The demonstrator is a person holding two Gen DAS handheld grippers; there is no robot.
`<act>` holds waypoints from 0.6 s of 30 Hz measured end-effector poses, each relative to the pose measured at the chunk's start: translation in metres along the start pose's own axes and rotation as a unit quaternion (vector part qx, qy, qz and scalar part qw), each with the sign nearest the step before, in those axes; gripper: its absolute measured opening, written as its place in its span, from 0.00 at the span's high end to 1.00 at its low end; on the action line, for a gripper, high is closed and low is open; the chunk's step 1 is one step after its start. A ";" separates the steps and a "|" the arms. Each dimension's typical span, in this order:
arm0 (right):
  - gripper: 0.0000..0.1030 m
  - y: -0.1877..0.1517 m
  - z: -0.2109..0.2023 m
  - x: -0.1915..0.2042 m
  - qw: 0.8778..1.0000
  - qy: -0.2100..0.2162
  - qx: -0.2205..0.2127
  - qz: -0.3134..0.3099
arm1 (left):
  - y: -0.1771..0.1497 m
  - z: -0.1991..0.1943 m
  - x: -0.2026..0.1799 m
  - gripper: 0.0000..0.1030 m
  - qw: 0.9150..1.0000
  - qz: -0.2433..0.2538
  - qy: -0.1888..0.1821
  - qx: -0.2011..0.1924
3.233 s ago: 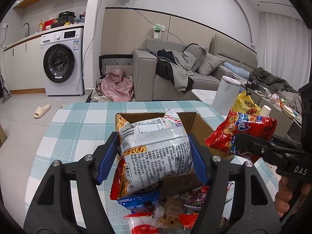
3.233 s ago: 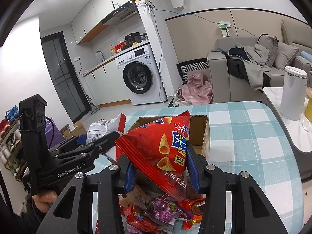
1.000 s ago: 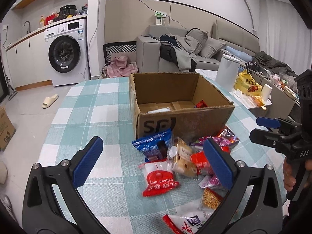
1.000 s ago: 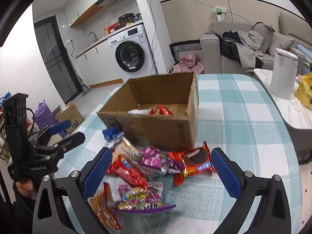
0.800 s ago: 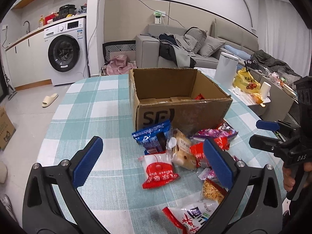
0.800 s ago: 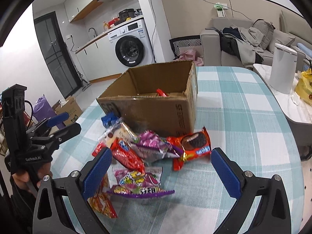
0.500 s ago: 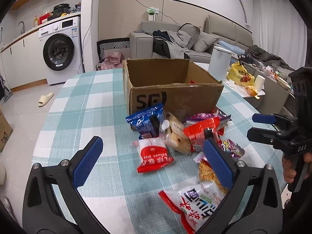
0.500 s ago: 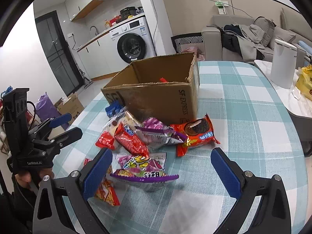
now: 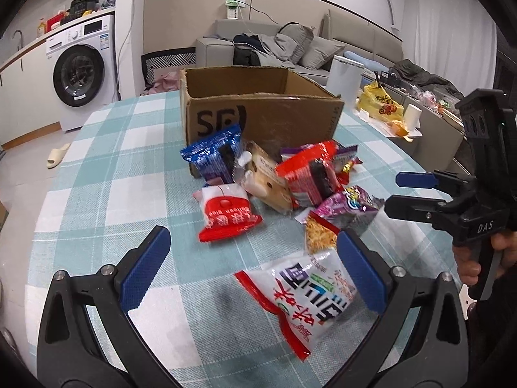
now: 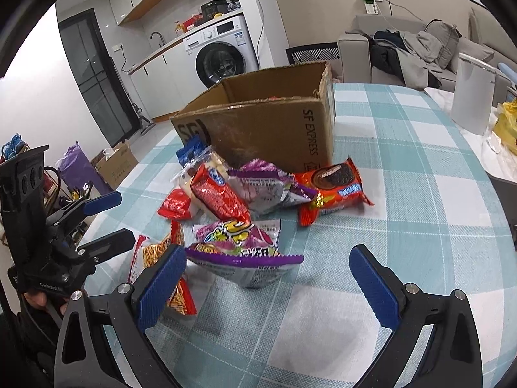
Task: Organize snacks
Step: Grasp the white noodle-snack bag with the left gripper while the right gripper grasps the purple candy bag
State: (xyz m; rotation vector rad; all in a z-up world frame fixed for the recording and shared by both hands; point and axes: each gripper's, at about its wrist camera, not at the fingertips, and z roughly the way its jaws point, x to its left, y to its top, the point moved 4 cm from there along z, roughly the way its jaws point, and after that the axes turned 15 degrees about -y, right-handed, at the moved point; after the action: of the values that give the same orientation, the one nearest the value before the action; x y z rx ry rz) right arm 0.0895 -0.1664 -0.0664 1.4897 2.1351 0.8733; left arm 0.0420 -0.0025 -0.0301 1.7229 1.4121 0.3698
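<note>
blue-padded fingers of the left gripper were spread around a white noodle bag; the right gripper gaped empty just short of a purple packet. beyond both, snacks lay heaped on the checked worktop against a cardboard box.

Left gripper spread wide above a checked tablecloth, holding nothing; white noodle bag lying just beside its right finger; pile of snack packets beyond, touching the front of an open cardboard box; right gripper at the right edge, blue-tipped fingers parted, gripped by a hand; washing machine far left.
</note>
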 end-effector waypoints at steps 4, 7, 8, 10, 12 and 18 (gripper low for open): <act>0.00 -0.004 0.000 0.006 1.000 0.000 0.000 -0.011 | -0.008 0.006 -0.006 0.01 1.000 0.006 -0.009 0.011; 0.00 -0.005 0.001 0.009 1.000 0.004 -0.001 -0.013 | -0.012 0.008 -0.011 0.01 1.000 0.012 -0.019 0.018; 0.00 -0.005 0.003 0.010 1.000 0.003 0.001 -0.015 | -0.014 0.010 -0.013 0.00 0.999 0.014 -0.024 0.023; 0.00 -0.006 0.005 0.013 1.000 -0.005 0.003 -0.027 | -0.017 0.013 -0.016 0.01 0.999 0.017 -0.030 0.032; 0.00 -0.007 0.006 0.016 0.999 -0.005 -0.002 -0.037 | -0.019 0.016 -0.018 0.01 0.999 0.021 -0.031 0.036; 0.00 -0.008 0.019 0.020 0.999 0.004 0.014 -0.036 | -0.024 0.021 -0.022 0.01 0.998 0.025 -0.044 0.048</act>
State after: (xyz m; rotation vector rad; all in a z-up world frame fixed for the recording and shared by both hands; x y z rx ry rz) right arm 0.0889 -0.1450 -0.0847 1.4145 2.2020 0.8285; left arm 0.0338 -0.0318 -0.0542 1.8319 1.3440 0.2540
